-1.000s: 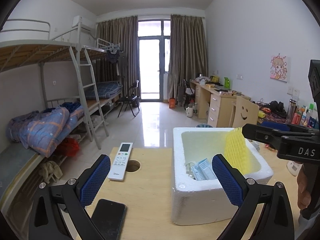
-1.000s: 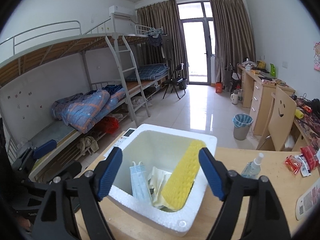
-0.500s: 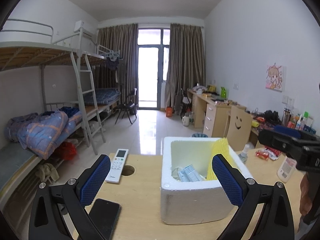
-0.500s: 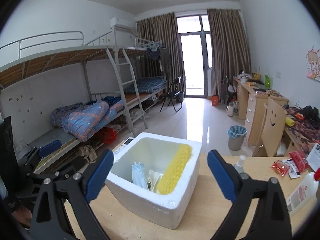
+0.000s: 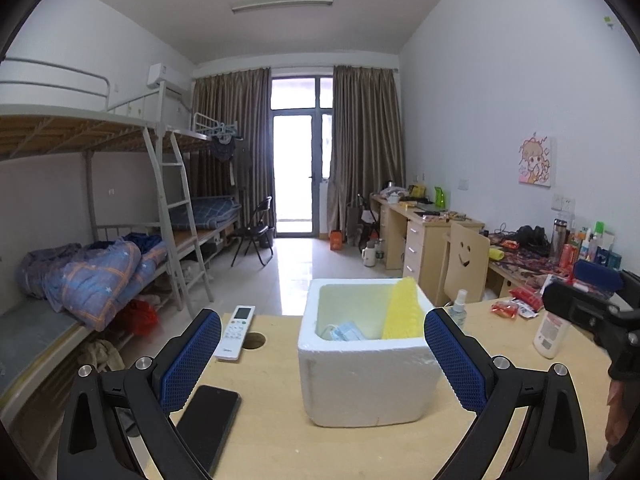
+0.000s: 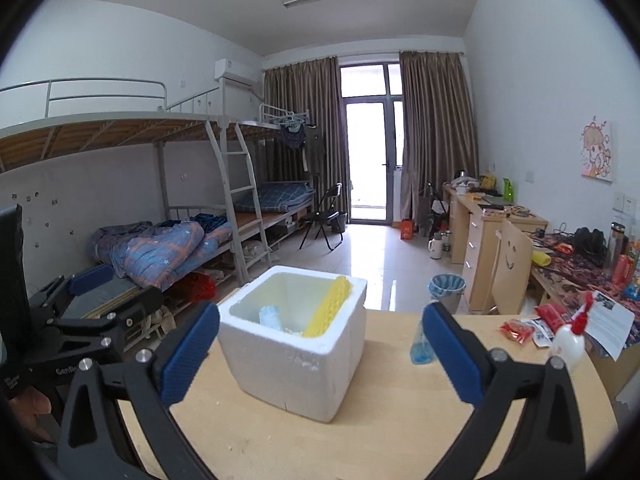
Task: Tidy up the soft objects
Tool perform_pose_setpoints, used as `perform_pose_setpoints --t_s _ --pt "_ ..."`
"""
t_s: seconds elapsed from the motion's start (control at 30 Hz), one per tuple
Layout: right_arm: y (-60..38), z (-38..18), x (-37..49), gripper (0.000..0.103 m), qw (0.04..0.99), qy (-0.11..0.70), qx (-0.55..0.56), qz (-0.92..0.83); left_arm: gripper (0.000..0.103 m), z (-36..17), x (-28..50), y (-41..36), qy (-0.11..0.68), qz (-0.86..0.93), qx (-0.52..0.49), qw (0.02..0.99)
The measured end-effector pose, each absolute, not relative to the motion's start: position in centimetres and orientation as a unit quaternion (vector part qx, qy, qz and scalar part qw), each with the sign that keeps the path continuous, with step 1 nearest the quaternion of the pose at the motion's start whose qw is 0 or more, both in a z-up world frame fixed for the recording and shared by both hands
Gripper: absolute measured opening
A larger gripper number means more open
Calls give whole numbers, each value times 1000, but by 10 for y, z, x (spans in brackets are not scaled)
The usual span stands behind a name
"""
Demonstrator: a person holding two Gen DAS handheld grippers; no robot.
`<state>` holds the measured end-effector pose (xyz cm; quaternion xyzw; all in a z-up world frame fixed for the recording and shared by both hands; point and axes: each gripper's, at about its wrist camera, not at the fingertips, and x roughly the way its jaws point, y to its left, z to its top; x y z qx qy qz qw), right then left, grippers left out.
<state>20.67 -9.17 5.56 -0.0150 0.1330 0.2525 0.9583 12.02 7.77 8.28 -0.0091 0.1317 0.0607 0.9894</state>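
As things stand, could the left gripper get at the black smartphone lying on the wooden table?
Probably yes. The black smartphone lies flat on the wooden table, just below the left gripper, whose jaws stand open and empty. Nothing covers it; the white foam box sits off to its right.

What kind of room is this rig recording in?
Most likely a shared dorm room: metal bunk beds with a ladder along one wall, study desks along the other, and a rumpled quilt on a lower bunk.

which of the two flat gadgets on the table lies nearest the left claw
The black phone, lying dark-screened right beside the left claw; the white remote control sits farther off, by the table's hole.
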Motion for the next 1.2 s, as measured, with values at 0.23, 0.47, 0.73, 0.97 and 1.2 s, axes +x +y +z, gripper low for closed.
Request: perform_pose_setpoints --t_s 0.23,0.47,0.73,0.97,1.2 --pt "-107 45 174 103 961 115 -22 250 102 81 88 61 114 56 -11 992" --pt "-124 33 151 103 962 100 -17 253 102 68 64 43 104 57 -14 993" --pt "-139 9 125 103 962 86 -11 257 102 55 40 31 81 56 -28 995" --pt "-147 -15 99 103 965 84 8 248 102 34 22 23 87 39 -23 995" --pt "-151 -31 87 103 966 98 11 240 102 21 9 17 96 30 -20 995"
